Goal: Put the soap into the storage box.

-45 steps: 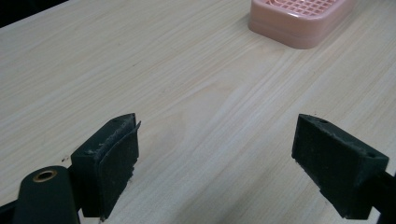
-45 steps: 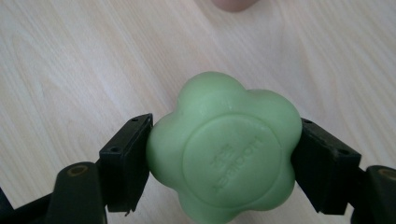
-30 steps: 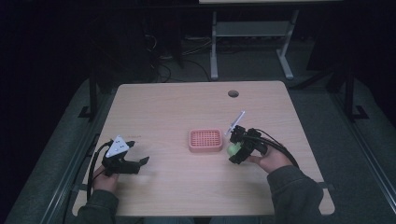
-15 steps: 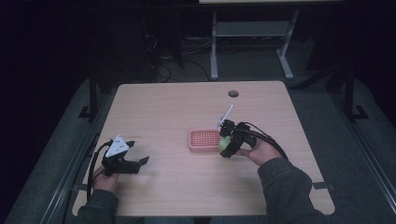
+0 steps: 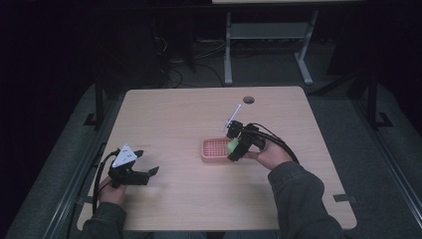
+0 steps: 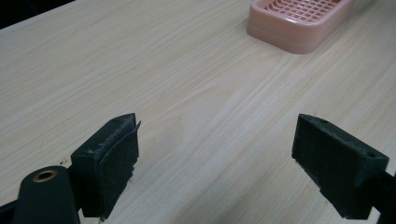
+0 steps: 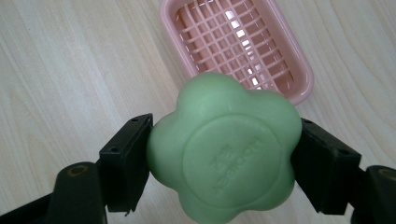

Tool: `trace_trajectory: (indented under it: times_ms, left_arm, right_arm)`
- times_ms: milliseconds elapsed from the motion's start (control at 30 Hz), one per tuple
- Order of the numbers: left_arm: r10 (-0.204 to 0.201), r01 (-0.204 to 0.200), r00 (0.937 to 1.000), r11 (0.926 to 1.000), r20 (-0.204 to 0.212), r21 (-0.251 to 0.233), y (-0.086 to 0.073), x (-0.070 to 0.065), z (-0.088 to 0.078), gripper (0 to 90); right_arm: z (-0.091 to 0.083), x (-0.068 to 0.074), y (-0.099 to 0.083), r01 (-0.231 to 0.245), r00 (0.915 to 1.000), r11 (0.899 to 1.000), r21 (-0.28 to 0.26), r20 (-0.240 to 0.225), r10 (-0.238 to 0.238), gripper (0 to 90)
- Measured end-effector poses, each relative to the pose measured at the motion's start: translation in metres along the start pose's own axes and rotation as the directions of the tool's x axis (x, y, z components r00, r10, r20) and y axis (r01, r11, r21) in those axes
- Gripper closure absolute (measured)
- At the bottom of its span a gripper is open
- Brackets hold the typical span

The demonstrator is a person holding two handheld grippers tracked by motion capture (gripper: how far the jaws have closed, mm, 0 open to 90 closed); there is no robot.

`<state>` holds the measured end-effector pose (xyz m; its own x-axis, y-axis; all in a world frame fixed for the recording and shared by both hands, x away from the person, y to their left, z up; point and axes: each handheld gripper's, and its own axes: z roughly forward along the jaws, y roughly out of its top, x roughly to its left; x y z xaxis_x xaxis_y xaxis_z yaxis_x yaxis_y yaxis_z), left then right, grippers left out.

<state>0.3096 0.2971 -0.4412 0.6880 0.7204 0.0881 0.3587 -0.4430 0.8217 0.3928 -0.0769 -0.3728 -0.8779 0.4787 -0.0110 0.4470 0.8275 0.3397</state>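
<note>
One green soap (image 7: 224, 151), one pink slatted dish (image 5: 215, 150), two claws, left (image 5: 144, 172) and right (image 5: 233, 147), on one tabletop (image 5: 189, 114).

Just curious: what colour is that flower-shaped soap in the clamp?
Pale green; the soap shows best in the right gripper view, above the pink dish.

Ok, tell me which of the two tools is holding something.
The right tool, by the pink soap dish: it is clamped on the green flower-shaped soap. The left tool stands open over bare table.

Green flower-shaped soap (image 7: 224, 154): embossed lettering inside a raised circle on its face, seen upside down, too shallow to read.
</note>
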Motion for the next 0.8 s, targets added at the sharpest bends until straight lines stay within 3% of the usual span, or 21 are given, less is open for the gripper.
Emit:
trace_trajectory:
  times_ms: [533,800]
  left_arm:
    - [-0.008,0.008,1.0000,1.0000,0.002,-0.003,0.000,0.000,-0.001,14.4]
    - [-0.007,0.007,1.0000,1.0000,-0.001,-0.004,0.000,0.001,-0.001,14.4]
  right_arm:
    - [0.012,-0.009,0.023,-0.001,0.9995,1.000,0.007,-0.031,0.001,26.3]
    - [0.020,-0.013,0.036,0.005,0.9998,1.000,0.018,-0.020,-0.005,26.3]
